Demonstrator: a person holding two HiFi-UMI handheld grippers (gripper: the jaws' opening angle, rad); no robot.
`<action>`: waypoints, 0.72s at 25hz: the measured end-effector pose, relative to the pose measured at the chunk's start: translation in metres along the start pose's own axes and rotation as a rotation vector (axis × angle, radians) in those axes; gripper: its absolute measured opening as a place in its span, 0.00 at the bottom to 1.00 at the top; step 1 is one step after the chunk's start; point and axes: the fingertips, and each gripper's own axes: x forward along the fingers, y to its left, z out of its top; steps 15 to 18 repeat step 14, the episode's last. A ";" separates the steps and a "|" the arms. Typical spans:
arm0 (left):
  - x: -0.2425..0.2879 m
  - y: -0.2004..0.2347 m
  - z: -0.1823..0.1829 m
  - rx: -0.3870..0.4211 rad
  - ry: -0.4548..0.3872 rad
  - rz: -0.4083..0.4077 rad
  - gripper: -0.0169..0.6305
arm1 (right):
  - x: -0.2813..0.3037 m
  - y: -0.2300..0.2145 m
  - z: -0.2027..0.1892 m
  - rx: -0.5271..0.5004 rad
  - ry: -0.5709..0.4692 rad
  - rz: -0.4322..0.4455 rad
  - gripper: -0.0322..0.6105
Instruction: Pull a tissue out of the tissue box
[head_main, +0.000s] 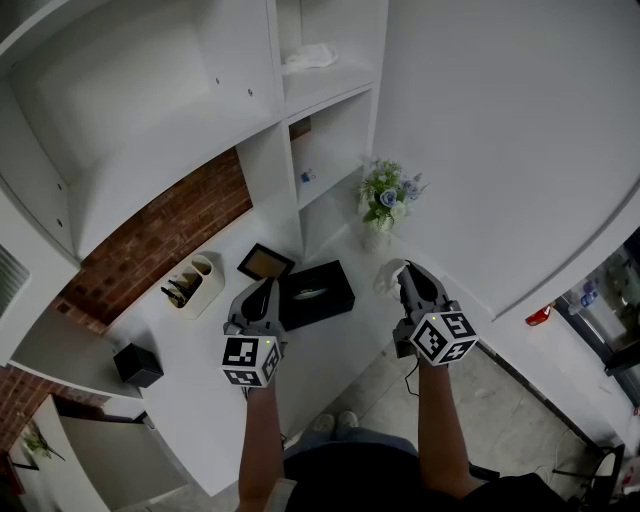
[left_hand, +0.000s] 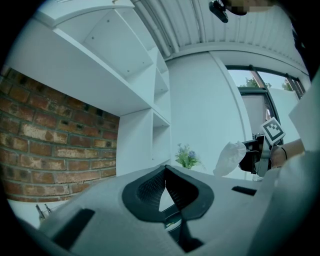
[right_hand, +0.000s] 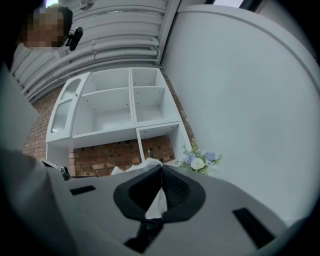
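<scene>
A black tissue box (head_main: 318, 293) lies on the white counter (head_main: 335, 352). My left gripper (head_main: 266, 287) sits at the box's left end; in the left gripper view its jaws (left_hand: 164, 169) meet at the tips with nothing between them. To the right of the box, my right gripper (head_main: 403, 272) is lifted off the counter and shut on a white tissue (head_main: 388, 276). The tissue (right_hand: 159, 199) is pinched between the pads, and its crumpled end sticks out past the tips. The left gripper view shows the tissue (left_hand: 230, 156) hanging free in front of the right gripper (left_hand: 250, 155).
A small vase of flowers (head_main: 385, 200) stands by the wall behind the box. A framed picture (head_main: 265, 262), a white holder with utensils (head_main: 192, 285) and a black cube (head_main: 137, 363) sit further left on the counter. White shelves (head_main: 322, 150) and a brick wall (head_main: 160, 235) rise behind.
</scene>
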 end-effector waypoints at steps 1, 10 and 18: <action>0.001 0.000 0.000 -0.001 0.000 -0.001 0.04 | 0.000 0.000 0.000 0.000 0.001 0.001 0.05; 0.004 0.000 -0.004 -0.005 0.009 -0.001 0.04 | 0.002 -0.002 -0.002 0.003 0.008 0.005 0.05; 0.004 0.000 -0.006 -0.005 0.012 0.000 0.04 | 0.003 -0.003 -0.005 0.009 0.012 0.005 0.05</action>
